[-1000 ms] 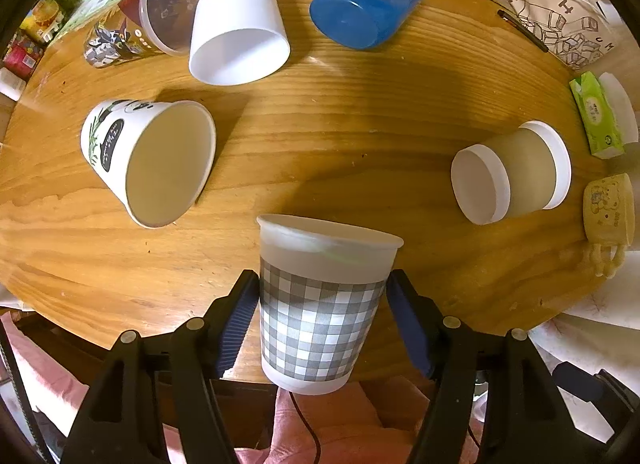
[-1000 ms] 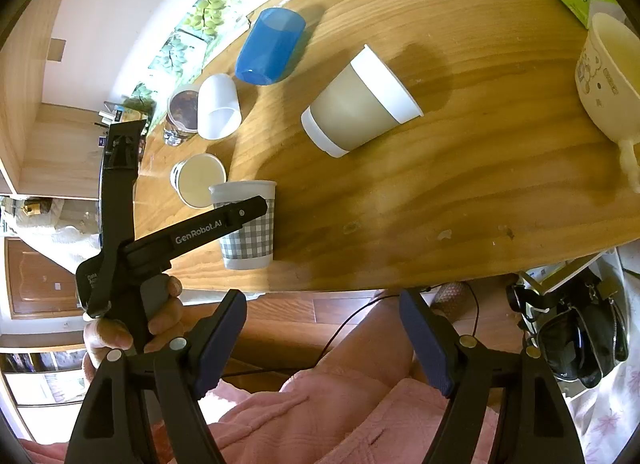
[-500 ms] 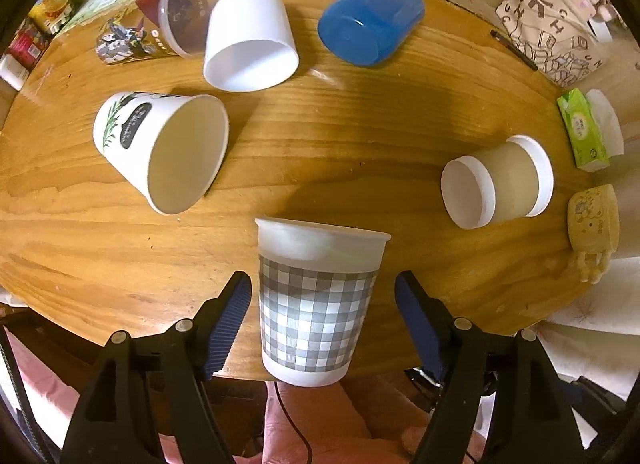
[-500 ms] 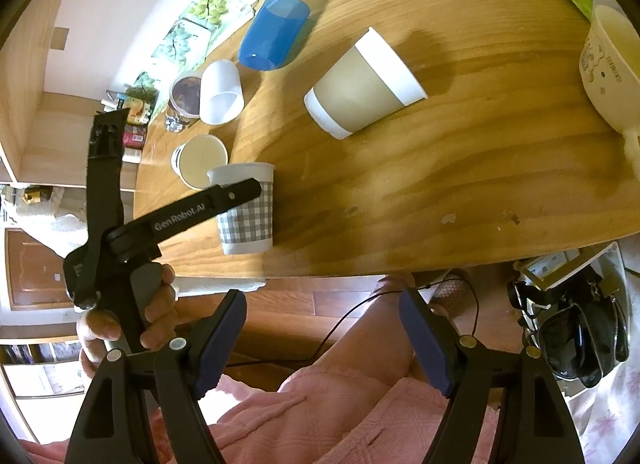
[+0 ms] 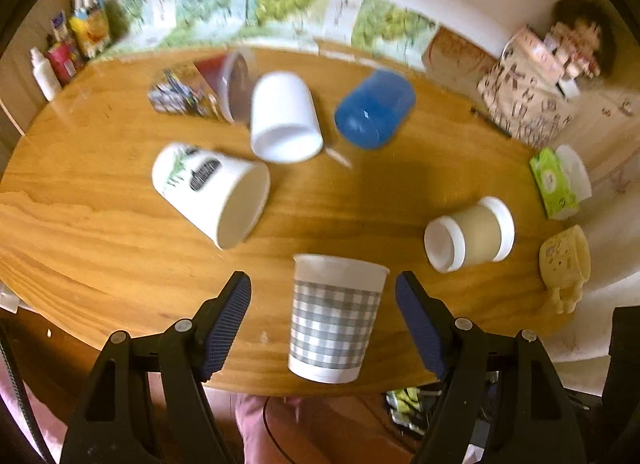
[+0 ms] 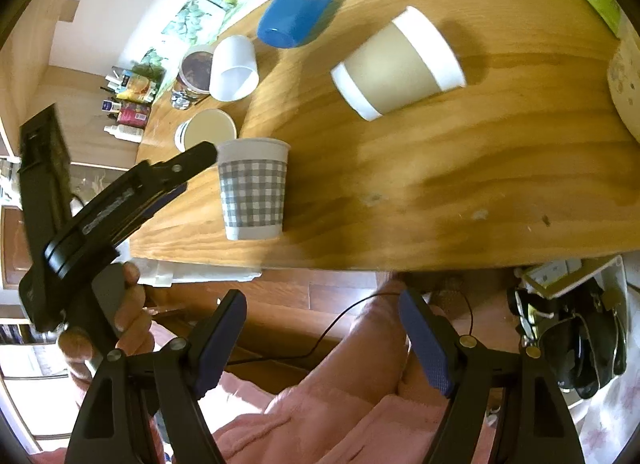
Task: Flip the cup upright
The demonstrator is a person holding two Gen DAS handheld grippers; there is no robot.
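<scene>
The grey-and-white checked paper cup (image 5: 334, 318) stood upright near the front edge of the oval wooden table (image 5: 100, 232), mouth up, directly ahead of the left gripper (image 5: 323, 296) and between its two blue-padded fingers (image 5: 228, 320). Those fingers were spread wide — a clear gap showed on each side of the cup, so the left gripper held nothing. In the right wrist view the same cup (image 6: 253, 188) sat ahead and to the left of the right gripper (image 6: 322, 314), with the left gripper's black body (image 6: 116, 200) just beside it.

The right gripper hung below the table edge, over the person's pink-clad lap (image 6: 320, 404), its jaws equally wide and empty.

Beyond the left gripper, several cups lay on their sides. Ahead and to the left was a white paper cup with a leaf print and dark label (image 5: 210, 194), its mouth facing the camera. Further ahead lay a plain white plastic cup (image 5: 285, 118), a blue plastic tumbler (image 5: 374, 108) to its right, and a clear lidded container (image 5: 232, 84) to its left — that part of the view was blurred. Ahead and to the right lay a tan paper cup with white bands (image 5: 470, 234), well apart from the checked cup. Further right, near the table's rim, were a pale yellow mug (image 5: 564, 264) and a green tissue packet (image 5: 554, 184).
</scene>
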